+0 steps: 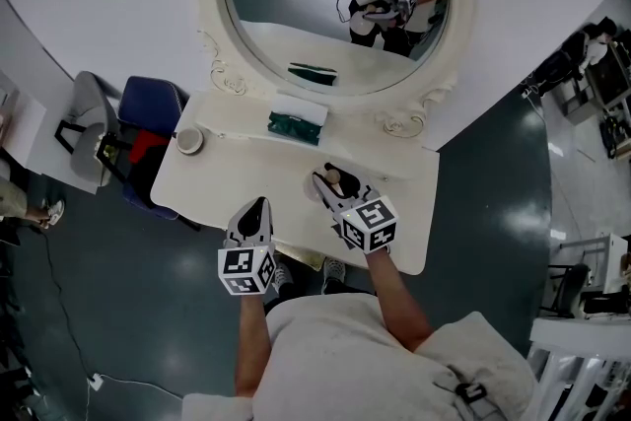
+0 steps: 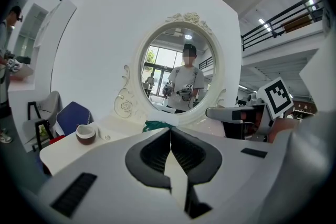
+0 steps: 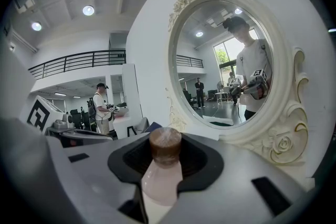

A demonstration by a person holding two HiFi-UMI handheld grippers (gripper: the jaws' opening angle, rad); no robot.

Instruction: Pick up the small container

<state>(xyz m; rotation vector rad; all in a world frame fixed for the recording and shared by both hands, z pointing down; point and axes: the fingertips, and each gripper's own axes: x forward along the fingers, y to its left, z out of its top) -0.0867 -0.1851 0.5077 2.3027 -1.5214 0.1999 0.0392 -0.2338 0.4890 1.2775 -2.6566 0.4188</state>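
My right gripper (image 1: 330,182) is shut on a small pale-pink bottle (image 3: 161,182) with a brown round cap (image 3: 165,146). The bottle stands upright between the dark pads, over the white vanity table (image 1: 237,175) near its middle. In the head view only the bottle's cap end (image 1: 335,179) shows past the jaws. My left gripper (image 1: 258,208) hovers at the table's front edge, shut, with nothing between its jaws (image 2: 170,135). The right gripper (image 2: 236,113) shows at the right of the left gripper view.
A small round brown-and-white jar (image 1: 189,141) sits at the table's left end. A green and white packet (image 1: 298,117) lies at the foot of the oval mirror (image 1: 335,5). A blue chair (image 1: 150,109) stands left of the table.
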